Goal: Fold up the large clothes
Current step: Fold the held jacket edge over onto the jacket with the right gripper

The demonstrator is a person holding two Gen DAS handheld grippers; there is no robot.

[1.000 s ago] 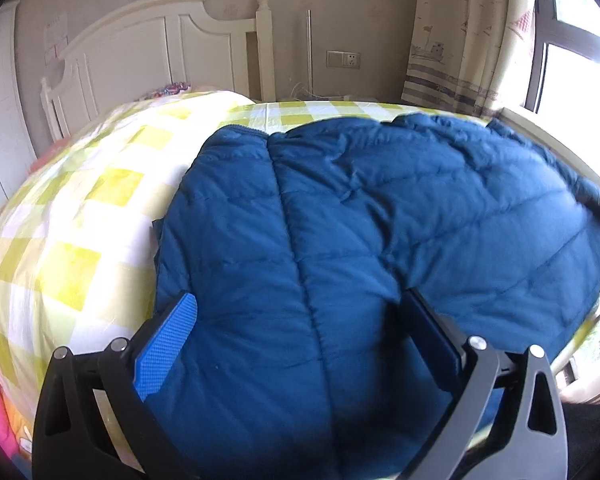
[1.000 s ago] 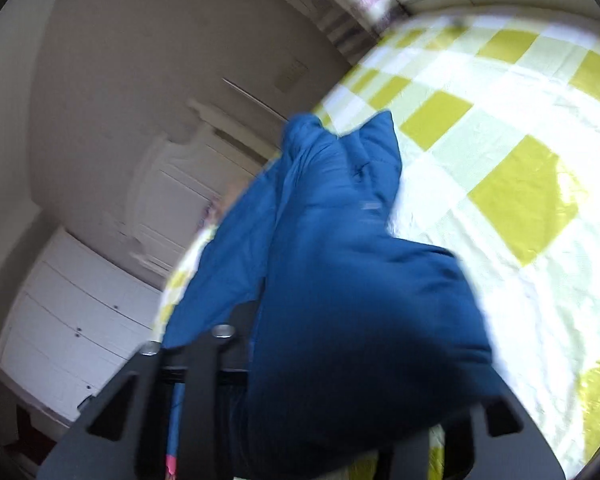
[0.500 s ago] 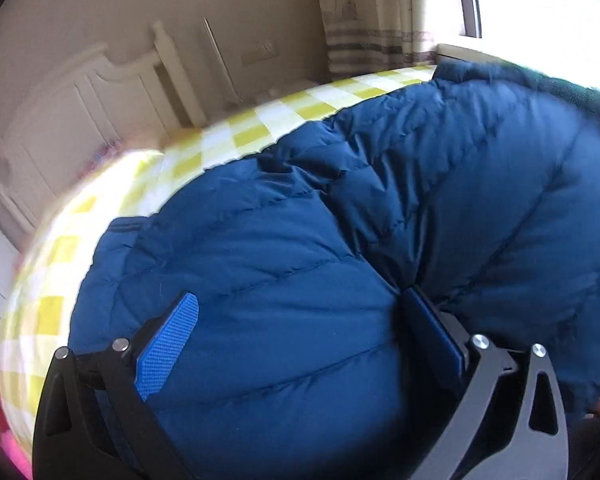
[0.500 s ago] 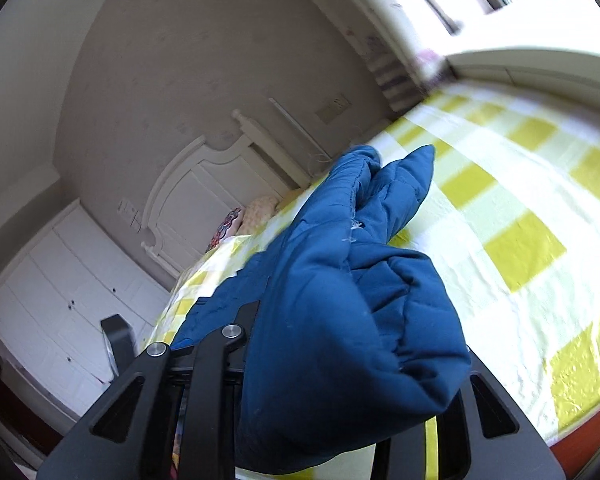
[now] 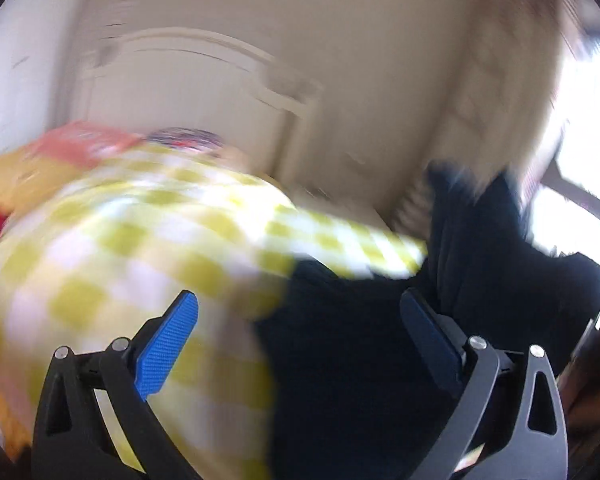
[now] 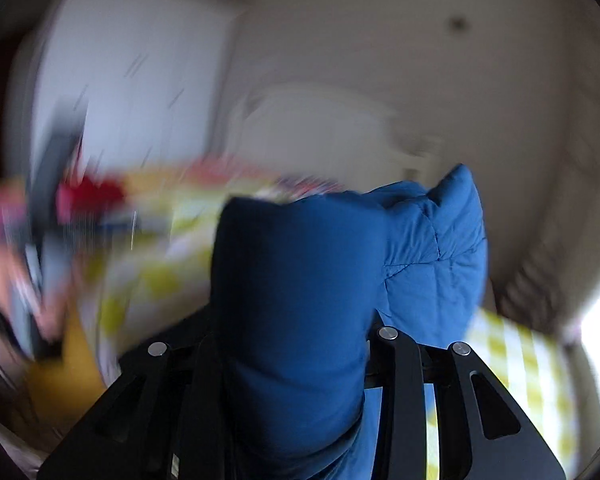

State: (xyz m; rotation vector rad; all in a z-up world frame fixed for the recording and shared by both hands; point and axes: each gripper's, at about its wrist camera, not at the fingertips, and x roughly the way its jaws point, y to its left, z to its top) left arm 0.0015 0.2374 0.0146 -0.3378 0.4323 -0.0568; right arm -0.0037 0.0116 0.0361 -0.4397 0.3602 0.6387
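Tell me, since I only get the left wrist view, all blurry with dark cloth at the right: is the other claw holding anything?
Observer: Yes. The right gripper is shut on a thick fold of the blue jacket, which bulges up between its fingers.
Operator: Is the cloth really that dark?
Observer: No. In the right wrist view, the quilted part beyond the fold is bright blue in the light.
Operator: Is it off the bed?
Observer: The held part looks raised. The checked bedspread shows below and behind it.

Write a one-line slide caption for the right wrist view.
Right gripper clamps a blue padded jacket above the yellow-checked bed.
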